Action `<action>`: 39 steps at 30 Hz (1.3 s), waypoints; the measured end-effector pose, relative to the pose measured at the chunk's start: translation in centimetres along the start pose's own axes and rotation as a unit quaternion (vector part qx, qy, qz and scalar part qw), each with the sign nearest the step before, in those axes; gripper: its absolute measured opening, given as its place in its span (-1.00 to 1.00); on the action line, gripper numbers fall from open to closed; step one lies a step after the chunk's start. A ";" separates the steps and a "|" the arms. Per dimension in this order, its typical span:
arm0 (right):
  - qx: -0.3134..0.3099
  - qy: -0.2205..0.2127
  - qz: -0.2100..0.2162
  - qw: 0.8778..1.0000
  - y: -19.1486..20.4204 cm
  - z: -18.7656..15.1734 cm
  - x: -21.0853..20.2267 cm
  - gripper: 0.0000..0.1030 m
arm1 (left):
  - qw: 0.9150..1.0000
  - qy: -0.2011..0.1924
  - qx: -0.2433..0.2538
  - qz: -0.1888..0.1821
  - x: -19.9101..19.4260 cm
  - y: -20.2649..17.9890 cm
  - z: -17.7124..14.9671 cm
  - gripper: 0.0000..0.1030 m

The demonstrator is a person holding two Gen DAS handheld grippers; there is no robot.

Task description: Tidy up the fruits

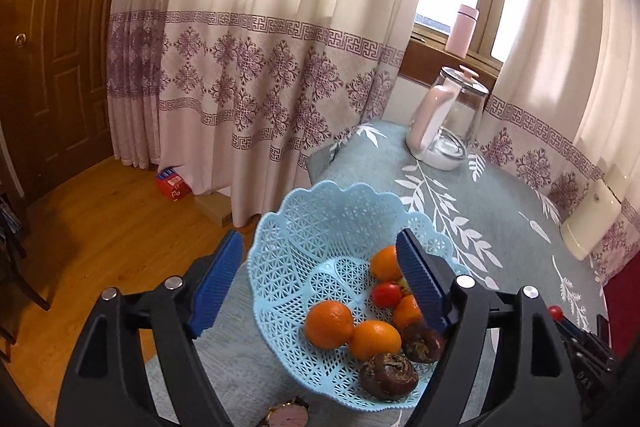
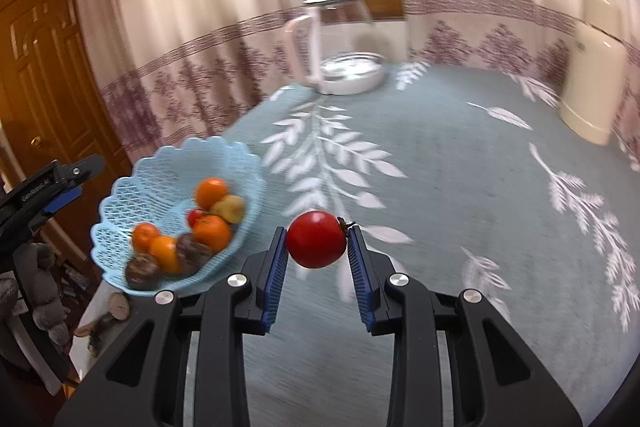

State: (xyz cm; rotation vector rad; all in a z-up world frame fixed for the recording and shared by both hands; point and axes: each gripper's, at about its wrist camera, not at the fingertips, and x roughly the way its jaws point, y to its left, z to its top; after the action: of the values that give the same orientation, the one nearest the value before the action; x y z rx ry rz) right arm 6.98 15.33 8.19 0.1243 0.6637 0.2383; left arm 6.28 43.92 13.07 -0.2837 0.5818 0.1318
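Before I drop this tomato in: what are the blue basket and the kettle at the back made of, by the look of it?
Blue basket: likely moulded plastic, matte, with an openwork lattice and scalloped rim. Kettle: clear, probably glass body that you see through, with a pale pink, plastic-looking handle.

watch [image 1: 289, 415] cut off, kettle [image 2: 340, 39] blurred

We are in a lived-in home room. Long cream curtains [image 1: 256, 67] with a purple patterned band hang to a wooden floor [image 1: 100, 227] beside a panelled wooden door [image 1: 52, 59]. We see a table under a leaf-print cloth [image 2: 440, 167] carrying a glass kettle [image 1: 448, 119], a pink flask [image 1: 462, 31] on the windowsill, and a wristwatch [image 1: 288, 415].
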 end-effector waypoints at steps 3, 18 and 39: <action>-0.015 0.003 0.013 1.000 2.0 0.6 0.9 -0.40 | 1.000 -0.001 -0.010 -0.006 -0.3 0.5 0.2 0.59; -0.050 0.038 0.026 0.998 6.1 0.8 5.2 -0.37 | 1.000 0.001 -0.028 -0.012 -0.2 1.5 0.6 0.73; 0.022 0.029 0.005 0.999 1.7 -1.1 2.5 0.51 | 1.000 -0.014 0.013 0.026 -0.6 -0.5 0.0 0.91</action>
State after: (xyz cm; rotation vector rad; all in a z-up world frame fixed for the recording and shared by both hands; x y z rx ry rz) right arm 7.93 17.66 6.13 0.1626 0.7254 0.2373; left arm 5.89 43.42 13.55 -0.2424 0.5633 0.1773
